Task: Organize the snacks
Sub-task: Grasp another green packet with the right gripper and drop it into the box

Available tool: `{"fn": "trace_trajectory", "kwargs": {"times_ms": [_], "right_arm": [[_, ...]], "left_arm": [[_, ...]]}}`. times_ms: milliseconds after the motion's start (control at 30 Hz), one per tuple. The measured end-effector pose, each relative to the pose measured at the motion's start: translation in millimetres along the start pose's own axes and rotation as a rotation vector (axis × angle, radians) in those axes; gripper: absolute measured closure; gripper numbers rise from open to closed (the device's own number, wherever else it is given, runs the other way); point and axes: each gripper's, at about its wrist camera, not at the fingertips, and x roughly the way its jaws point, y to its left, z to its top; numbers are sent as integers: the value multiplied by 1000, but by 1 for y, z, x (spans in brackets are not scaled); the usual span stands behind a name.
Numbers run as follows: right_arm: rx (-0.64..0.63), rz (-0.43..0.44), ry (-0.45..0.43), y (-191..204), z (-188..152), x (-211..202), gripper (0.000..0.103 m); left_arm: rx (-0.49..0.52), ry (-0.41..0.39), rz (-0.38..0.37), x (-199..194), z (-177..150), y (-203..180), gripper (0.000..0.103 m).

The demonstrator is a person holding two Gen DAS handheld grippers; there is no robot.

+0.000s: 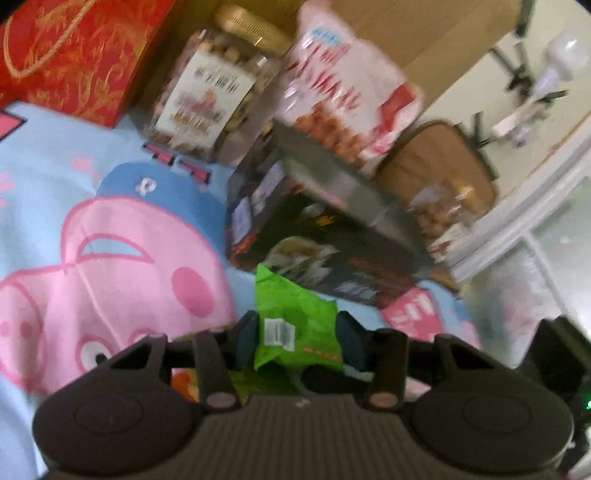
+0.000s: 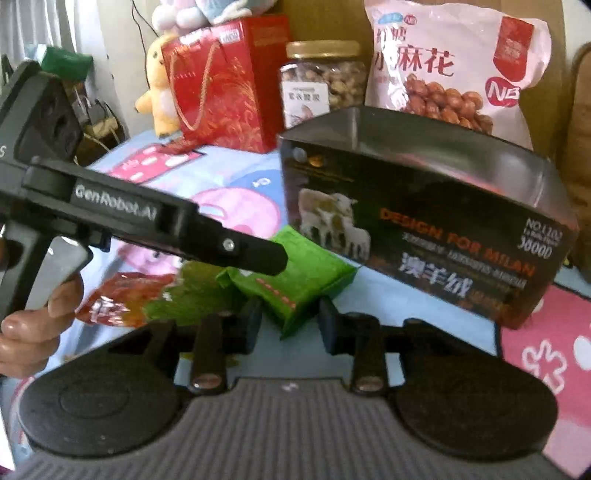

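Left tool straddles the green snack packet.

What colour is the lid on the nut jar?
Gold, on the nut jar's lid; clearest in the right wrist view.

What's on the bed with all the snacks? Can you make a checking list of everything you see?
Surface: blue cartoon pig blanket, covering a bed or table.
Job's things: green snack packet lying flat; a red-orange packet beside it; open black box; nut jar with gold lid; pink snack bag upright behind the box.
Clutter: red gift bag; plush toys.
Grippers: left gripper has the green packet between its fingers, grip unclear; right gripper open, at the packet's corner.
Cables: one dark cord hanging behind the plush toys.
Surroundings: cardboard backing, brown cushion, window.
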Motion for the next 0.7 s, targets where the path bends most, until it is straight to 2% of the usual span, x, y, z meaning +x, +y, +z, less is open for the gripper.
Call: {"fn": "trace_trajectory", "kwargs": {"times_ms": [100,267,333,433,467,500,533,567,700], "right_arm": [[-30,-12,-82,9,-1,-27,69],[-112,-133,-234,15,30,-51,69],[-92,-161,-247,5,48,-44,69],[-52,-222,-223,-16,68,-19,62],[-26,-242,-217,-23,69,-15,62],[7,-237,-219,-29,67,-18,62],[47,-200,-235,-34,62,-25,62],[75,-168,-249,-37,54,-33,62],[129,-125,-265,-38,7,-73,62]], "left_arm": [[39,-43,-62,-20,9,-21,57],[165,-123,-52,-23,50,-66,55],[191,-144,-17,-6,70,-73,52],[161,-138,101,21,86,-67,51],[128,-130,106,21,85,-61,52],[106,-132,64,16,80,-55,52],[100,-139,19,8,72,-52,52],[105,-145,10,0,63,-51,52],[101,-115,-39,-21,30,-47,52]]}}
